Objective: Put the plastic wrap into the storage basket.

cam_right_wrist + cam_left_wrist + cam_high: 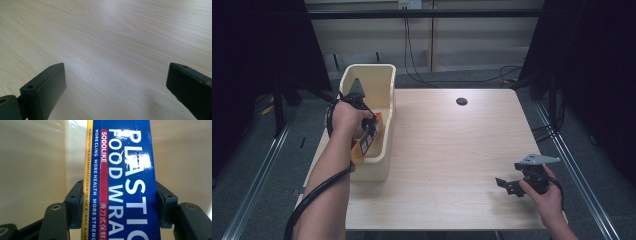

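Observation:
A long blue and yellow box of plastic food wrap [122, 182] lies lengthwise inside the cream plastic bin [382, 80] at the table's left edge. My left gripper [371, 126] reaches down into that bin and is shut on the wrap box [368, 137], one pad pressing each long side. In the left gripper view the bin's pale walls rise behind the box. My right gripper [508, 186] rests low over the table near its front right corner, jaws open wide with bare wood between them [115, 82].
The light wooden table [452, 150] has a round cable hole [461, 101] at the back centre. Metal rails run along the floor on both sides. Cables hang behind the table's far edge.

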